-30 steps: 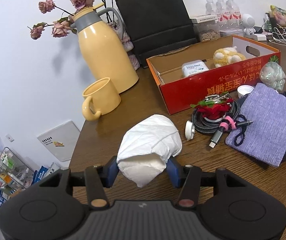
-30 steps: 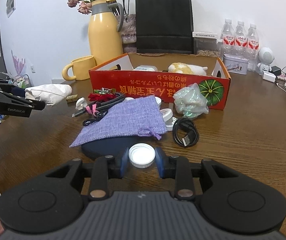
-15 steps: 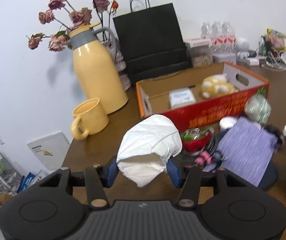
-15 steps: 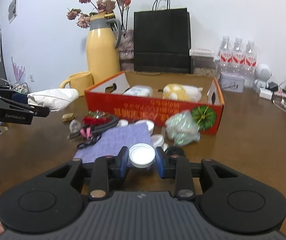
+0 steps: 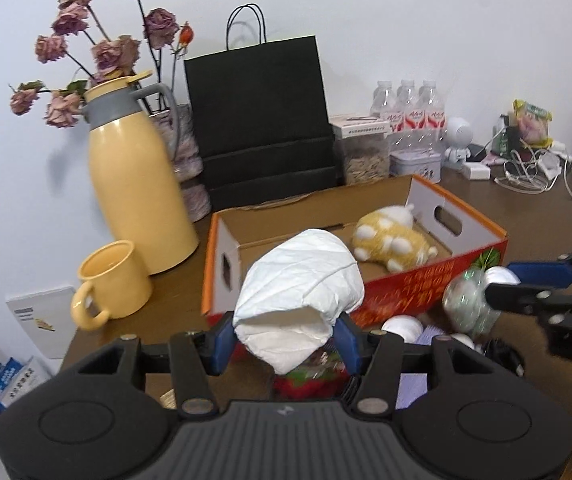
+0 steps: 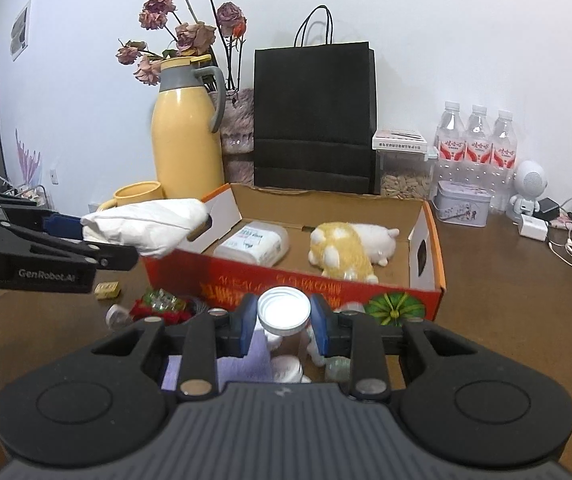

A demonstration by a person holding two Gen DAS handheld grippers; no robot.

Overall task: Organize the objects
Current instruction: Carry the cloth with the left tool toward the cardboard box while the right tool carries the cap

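My left gripper (image 5: 283, 340) is shut on a white folded cloth bundle (image 5: 300, 292) and holds it in the air just before the left end of the red cardboard box (image 5: 426, 280). It also shows in the right wrist view (image 6: 149, 226), over the box's left wall. My right gripper (image 6: 283, 322) is shut on a white round lid (image 6: 283, 308), held above the clutter in front of the box (image 6: 294, 286). Inside the box lie a yellow plush toy (image 6: 344, 250) and a white tissue pack (image 6: 251, 244).
A yellow jug (image 5: 137, 196), a yellow mug (image 5: 111, 282) and a black paper bag (image 5: 257, 120) stand behind and left of the box. White lids (image 6: 286, 368), a purple pouch (image 6: 241, 364), a red trinket (image 6: 157, 306) and a clear bag (image 5: 466, 304) lie before the box. Bottles and cables stand at the right.
Both grippers have risen and moved towards the box with their loads. The cloth bundle now hangs by the box's left end, the lid above the front clutter.
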